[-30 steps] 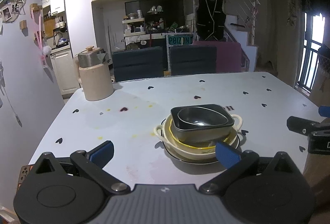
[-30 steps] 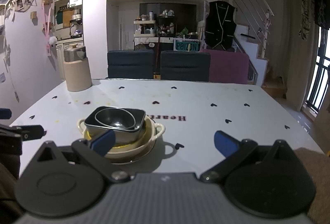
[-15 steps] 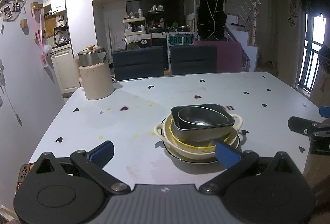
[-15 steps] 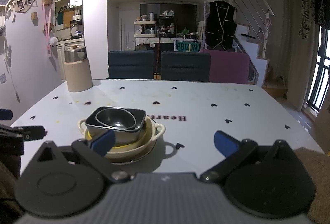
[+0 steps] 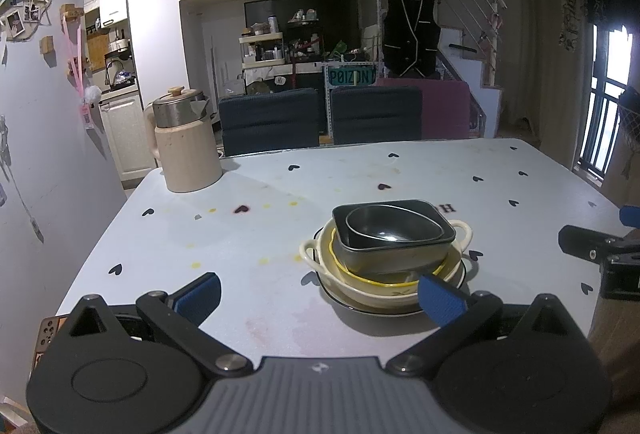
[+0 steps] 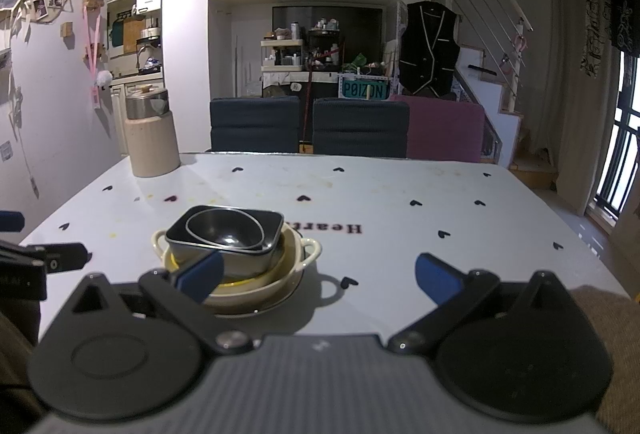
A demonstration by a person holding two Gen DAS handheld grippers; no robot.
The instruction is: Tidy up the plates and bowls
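Observation:
One stack of dishes stands near the table's front edge: a dark-rimmed plate (image 5: 362, 308) at the bottom, a cream two-handled bowl (image 5: 320, 262) on it, a yellow-rimmed bowl (image 5: 352, 271) inside, then a dark square bowl (image 5: 400, 258) holding a rounded dark bowl (image 5: 394, 228). The same stack (image 6: 236, 254) appears in the right wrist view. My left gripper (image 5: 320, 294) is open, held back from the stack, its right pad in front of the rim. My right gripper (image 6: 318, 276) is open too, with its left pad overlapping the stack.
A beige kettle (image 5: 184, 146) with a metal lid stands at the table's far left. The white tablecloth (image 6: 400, 218) has small black hearts. Dark chairs (image 5: 272, 124) and a purple one (image 6: 444, 132) line the far side. A wall runs along the left.

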